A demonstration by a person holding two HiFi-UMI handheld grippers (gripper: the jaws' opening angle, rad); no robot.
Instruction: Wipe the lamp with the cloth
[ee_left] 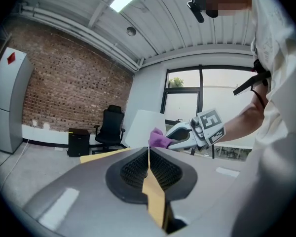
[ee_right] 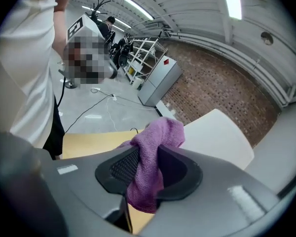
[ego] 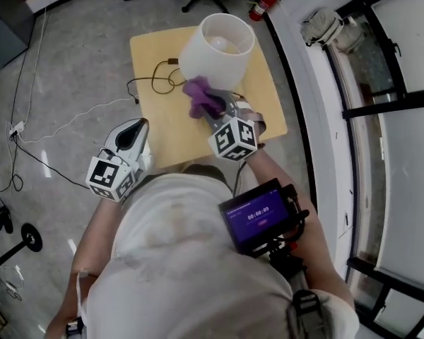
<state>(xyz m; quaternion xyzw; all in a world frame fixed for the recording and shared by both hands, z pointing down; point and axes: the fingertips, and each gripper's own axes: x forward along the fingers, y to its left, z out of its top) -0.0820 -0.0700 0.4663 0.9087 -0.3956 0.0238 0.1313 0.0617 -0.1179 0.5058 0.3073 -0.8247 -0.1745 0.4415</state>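
The right gripper (ee_right: 147, 174) is clamping the purple cloth (ee_right: 155, 147), which is bunching between its jaws and spilling out ahead of them. In the head view the cloth is sitting at the lower near side of the white lamp (ego: 218, 44) shade, touching it or just beside it; I cannot tell which. The lamp is standing on the wooden counter (ego: 152, 69), with its cord (ego: 152, 83) lying to the left of it. The left gripper (ee_left: 149, 168) is hanging back by the person's body, jaws together with nothing in them, well apart from the lamp.

The wiping itself seems to be starting at the shade's near face. The next move is probably calling for a light sweep of the cloth around the curve of the shade. Pressure should stay gentle, since a shade like this likely gives easily and the lamp could slide or tip. The free left gripper could be steadying it.

For writing, a small screen (ego: 258, 214) at the person's chest is showing what looks like a timer, perhaps "00:00:09", though it is too small to be sure. The gripper cubes are carrying only black-and-white square markers. Nothing is reading legibly on the lamp or the cloth.
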